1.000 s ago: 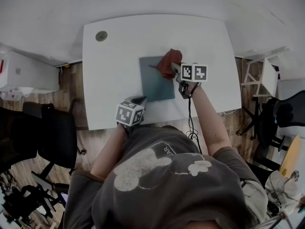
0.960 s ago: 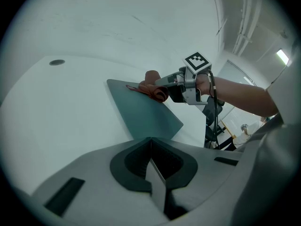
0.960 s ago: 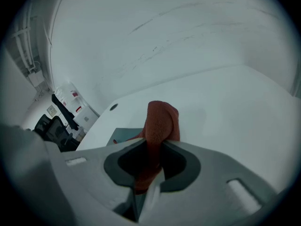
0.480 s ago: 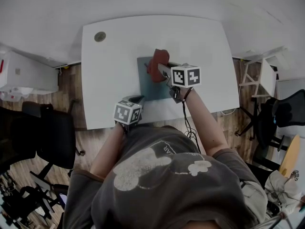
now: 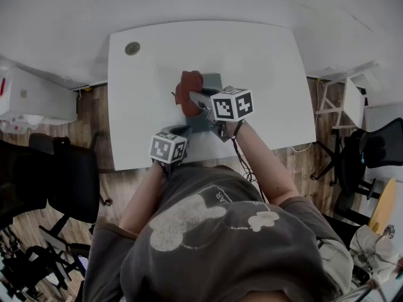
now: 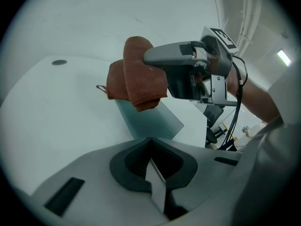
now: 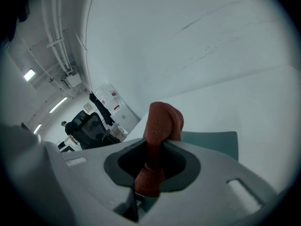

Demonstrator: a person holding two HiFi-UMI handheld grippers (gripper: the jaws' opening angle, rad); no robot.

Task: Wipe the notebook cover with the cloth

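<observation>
A grey-teal notebook lies flat in the middle of the white table. My right gripper is shut on a rust-red cloth, which rests over the notebook's far left edge. In the right gripper view the cloth sticks up between the jaws, with the notebook beyond it. My left gripper sits at the notebook's near left corner, its jaws shut on the thin edge. The left gripper view shows the cloth, the notebook and the right gripper.
A round cable grommet sits in the table's far left corner. On the floor stand a black office chair and a white cabinet at left, and a white stool at right. A cable hangs from the right gripper.
My right gripper has carried the cloth leftward across the notebook, from its right edge to its left edge. The left gripper has stayed at the near corner.
</observation>
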